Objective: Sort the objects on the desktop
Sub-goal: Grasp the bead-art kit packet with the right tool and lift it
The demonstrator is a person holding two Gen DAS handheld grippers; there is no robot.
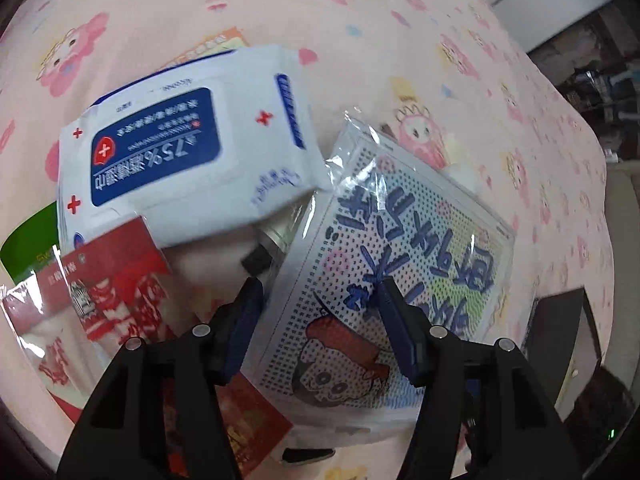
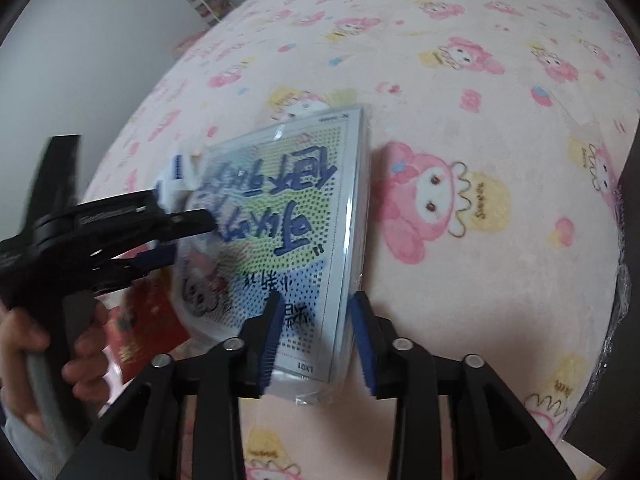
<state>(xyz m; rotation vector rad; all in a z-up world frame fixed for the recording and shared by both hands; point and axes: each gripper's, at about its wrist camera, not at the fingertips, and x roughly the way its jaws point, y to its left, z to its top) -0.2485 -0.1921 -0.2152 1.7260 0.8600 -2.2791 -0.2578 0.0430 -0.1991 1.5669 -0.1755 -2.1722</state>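
A flat dotted cartoon picture kit in clear wrap (image 1: 404, 264) lies tilted on a pile of things. My left gripper (image 1: 320, 292) is open above its near-left part, one finger over its face. A white and blue pack of 75% alcohol wipes (image 1: 180, 148) lies behind it to the left. A red paper-cut packet (image 1: 96, 284) lies at the left. In the right wrist view the kit (image 2: 280, 216) stands raised on its edge, and my right gripper (image 2: 316, 312) straddles its lower right edge, jaws close on either side. The left gripper (image 2: 132, 224) reaches in from the left.
A pink cartoon-print blanket (image 2: 480, 100) covers the surface. A small dark-capped bottle (image 1: 264, 252) lies under the wipes. A green-edged packet (image 1: 28, 240) is at far left. A black box (image 1: 560, 320) sits at the right. A red card (image 2: 148, 328) lies under the kit.
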